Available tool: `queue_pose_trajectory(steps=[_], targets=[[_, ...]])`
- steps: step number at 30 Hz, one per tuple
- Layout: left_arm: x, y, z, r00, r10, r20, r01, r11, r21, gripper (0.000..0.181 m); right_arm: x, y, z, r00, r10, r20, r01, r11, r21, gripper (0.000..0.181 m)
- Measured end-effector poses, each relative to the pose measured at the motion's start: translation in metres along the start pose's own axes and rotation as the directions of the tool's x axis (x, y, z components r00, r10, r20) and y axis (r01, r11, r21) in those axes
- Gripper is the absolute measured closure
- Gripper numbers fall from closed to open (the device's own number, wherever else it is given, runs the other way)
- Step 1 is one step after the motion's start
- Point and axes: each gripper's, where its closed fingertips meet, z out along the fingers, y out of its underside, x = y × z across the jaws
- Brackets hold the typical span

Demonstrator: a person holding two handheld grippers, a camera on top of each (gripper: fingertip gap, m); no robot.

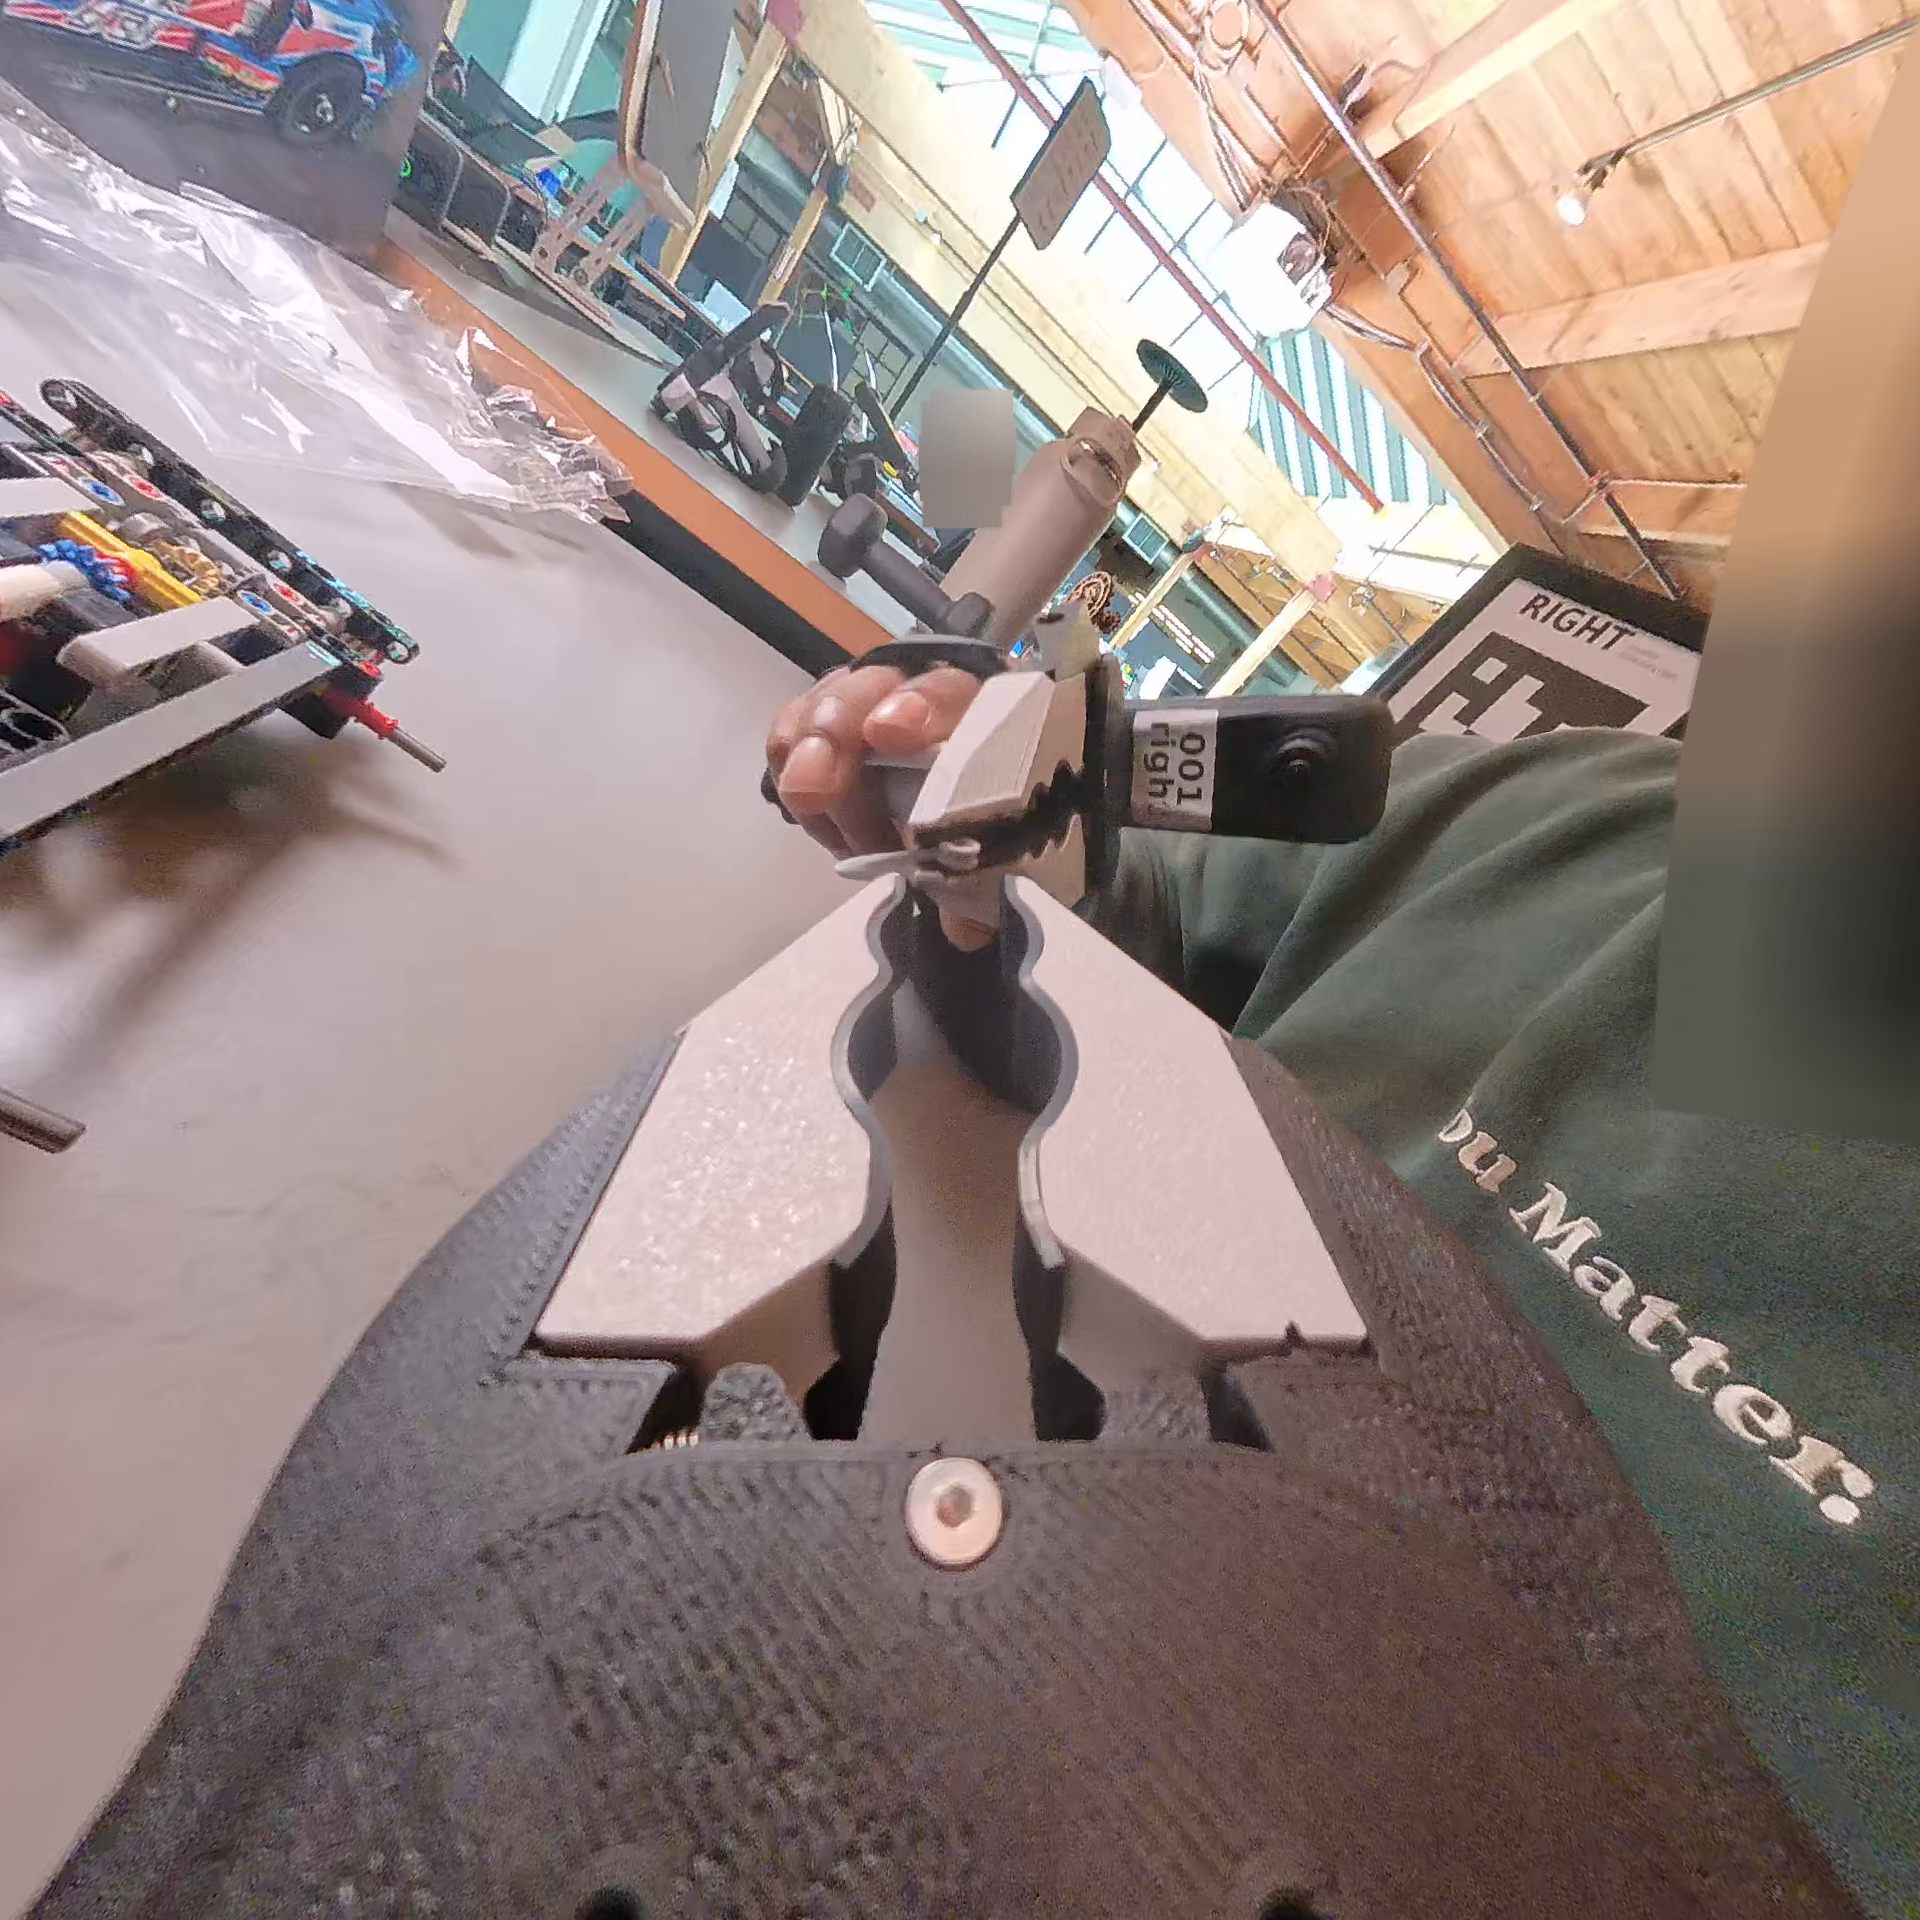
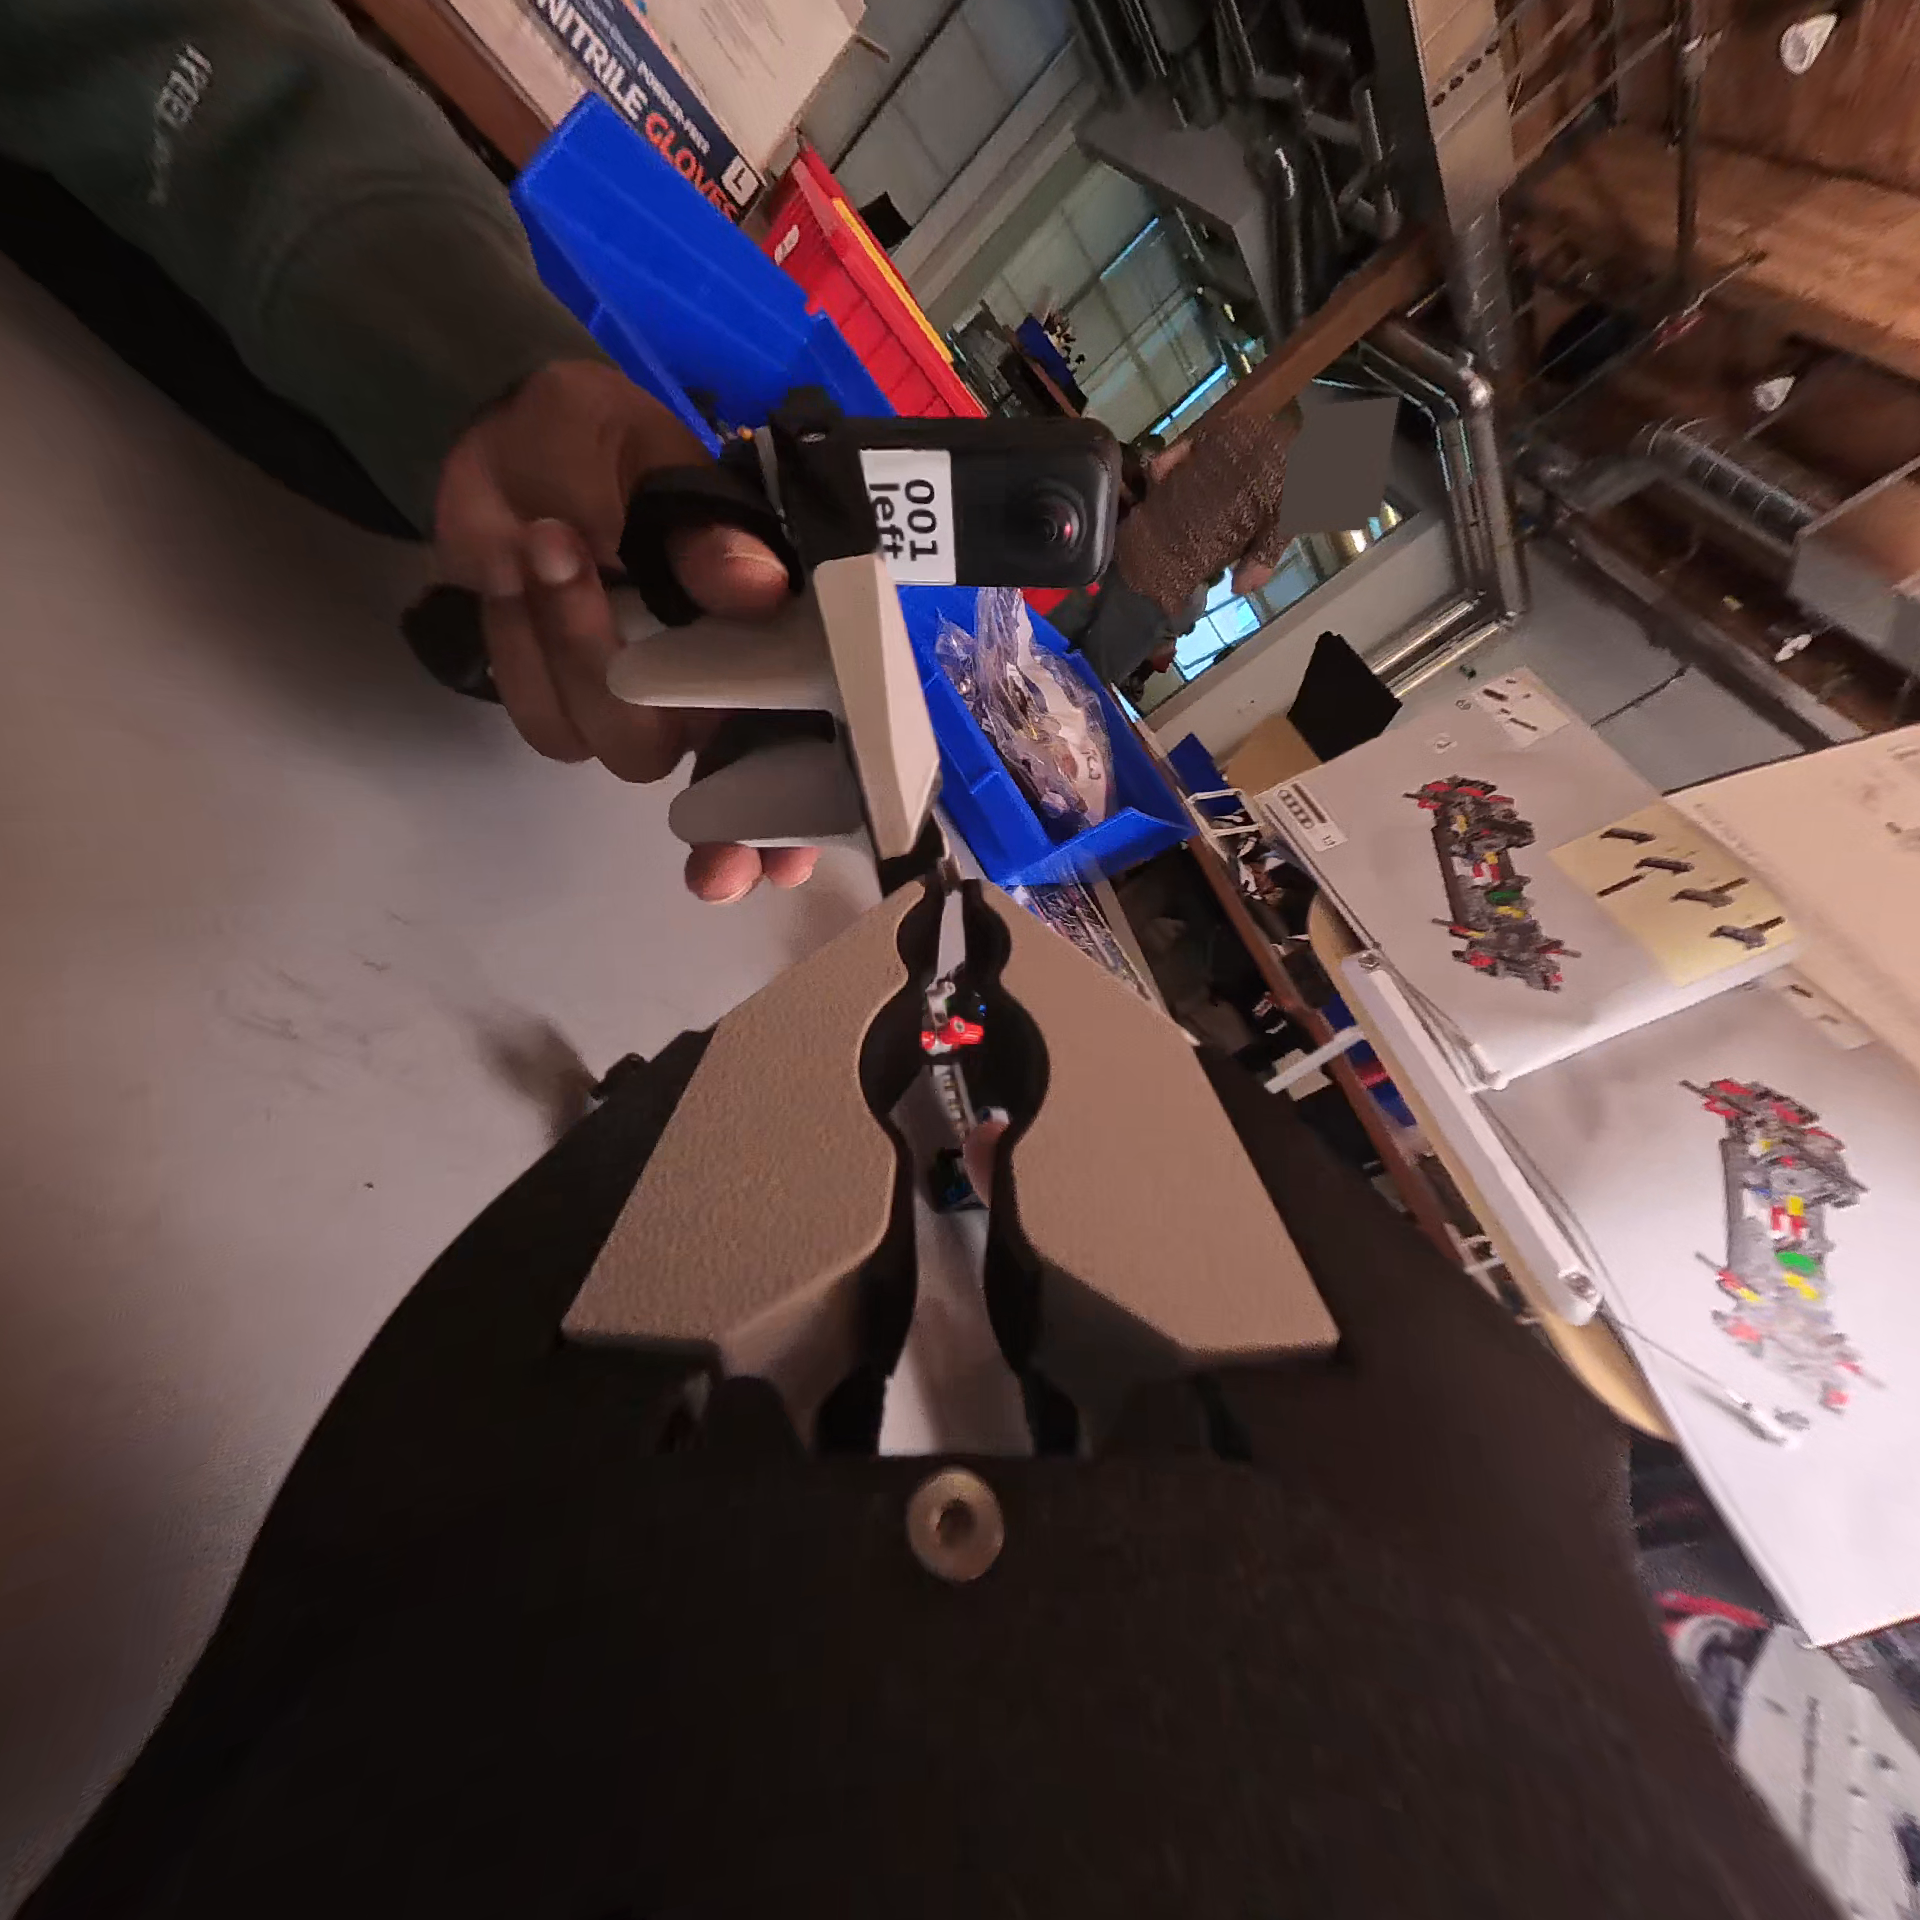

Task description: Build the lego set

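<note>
Right gripper (image 1: 927, 862) fingers pinch a small pale piece (image 1: 871, 864). Left gripper (image 1: 951, 902) fingers stand slightly parted, tip to tip with it. The model (image 1: 208, 623) sits well apart on the table (image 1: 520, 935). Likely risk: a misaligned handover drops the piece.

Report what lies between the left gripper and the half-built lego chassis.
Left wrist view: only bare grey tabletop between the left gripper and the half-built black-and-grey lego chassis.
</note>
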Motion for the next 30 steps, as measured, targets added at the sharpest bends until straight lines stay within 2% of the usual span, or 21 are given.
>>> queue_pose_trajectory(steps=[13, 22, 27, 30], targets=[[-0.001, -0.008, -0.003, 0.993, 0.095, 0.064, -0.097, 0.995, 0.034, 0.170, 0.001, -0.003, 0.002, 0.950, -0.295, -0.100, 0.290, 0.955, -0.062, 0.181], [-0.015, -0.011, -0.006, 0.909, 0.304, 0.284, -0.313, 0.950, -0.017, 0.175, 0.004, 0.012, 0.007, 0.901, -0.416, -0.121, 0.390, 0.901, -0.188, 0.181], [-0.018, -0.009, -0.008, 0.886, 0.351, 0.304, -0.353, 0.934, -0.052, 0.177, 0.001, 0.014, 0.009, 0.894, -0.433, -0.111, 0.407, 0.891, -0.201, 0.181], [-0.016, -0.007, -0.010, 0.873, 0.400, 0.279, -0.395, 0.916, -0.076, 0.177, -0.001, 0.012, 0.008, 0.934, -0.343, -0.096, 0.326, 0.932, -0.159, 0.181]])
